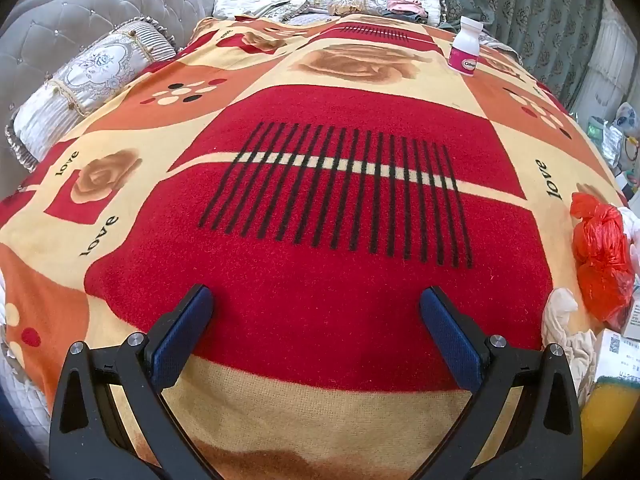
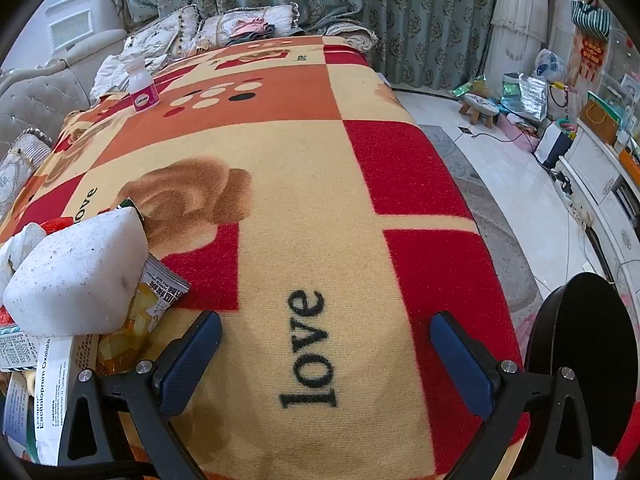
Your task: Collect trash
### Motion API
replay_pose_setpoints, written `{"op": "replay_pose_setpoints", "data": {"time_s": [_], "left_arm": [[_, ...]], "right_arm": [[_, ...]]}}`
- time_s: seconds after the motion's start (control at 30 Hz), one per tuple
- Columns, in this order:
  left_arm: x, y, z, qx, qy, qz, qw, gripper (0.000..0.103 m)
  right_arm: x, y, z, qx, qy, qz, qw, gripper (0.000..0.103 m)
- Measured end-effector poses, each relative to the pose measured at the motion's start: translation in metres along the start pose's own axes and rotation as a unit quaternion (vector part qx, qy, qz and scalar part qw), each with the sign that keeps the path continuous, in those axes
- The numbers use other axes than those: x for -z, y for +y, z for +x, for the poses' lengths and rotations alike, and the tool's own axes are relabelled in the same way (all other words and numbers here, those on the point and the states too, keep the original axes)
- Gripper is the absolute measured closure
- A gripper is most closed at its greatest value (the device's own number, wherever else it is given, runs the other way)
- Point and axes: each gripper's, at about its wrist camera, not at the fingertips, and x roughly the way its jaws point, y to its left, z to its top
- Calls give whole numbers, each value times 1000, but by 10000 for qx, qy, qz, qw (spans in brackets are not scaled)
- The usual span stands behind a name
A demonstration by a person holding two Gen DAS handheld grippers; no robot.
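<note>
My left gripper [image 1: 316, 312] hangs over the middle of the blanket [image 1: 320, 240], jaws wide apart and holding nothing. My right gripper [image 2: 326, 340] is the same: jaws spread, nothing between them, only the word "love" woven into the cloth below.

The trash sits in a heap between my two hands. From the left wrist it lies off to the right, near the blanket's right edge: a red bag [image 1: 600, 252], crumpled tissue [image 1: 568, 328] just beside it, and a printed box [image 1: 618, 348] behind. From the right wrist the same heap is on the left, close to my left finger: a white foam block [image 2: 80, 276] resting on a yellow snack packet [image 2: 140, 312], with a pill box [image 2: 54, 396] under them and tissue [image 2: 20, 248] at the far side. A white bottle [image 2: 142, 86] with a pink label stands upright, well apart, toward the far left corner.

The blanket is red, orange and cream, with roses and black stripes, spread over a bed or sofa. Cushions [image 1: 92, 80] line its left edge and far end; green curtains [image 2: 320, 0] hang behind. A black bin [image 2: 584, 360] stands just past the blanket's right edge, beside my right finger. A small stool [image 2: 480, 106] and clutter stand on the tiled floor beyond.
</note>
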Motion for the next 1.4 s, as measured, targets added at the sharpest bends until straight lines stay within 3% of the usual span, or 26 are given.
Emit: {"op": "replay_pose_setpoints", "data": {"time_s": [0.3,0.6,0.8,1.07,1.4], "left_arm": [[8,1,-20,34,125,-58,9999,0],[21,-12,-85,181,-511,-272,9982,0],[25,-25,-123,319,-866,-225,9955,0],[25,-61,-155,674,-1178,-17,9907,0],[30,-101,-180,833,-1497,261,9849,0]], "right_arm": [[0,0,0,0,1,0,10000,0],[0,0,0,4,10,7,10000,0],[2,-6,-3,-133,267,-91,9995,1],[9,-4,-81,-84,-566,98,9983,1],[13,42,-160,-493,-1622,-204,9853,1]]}}
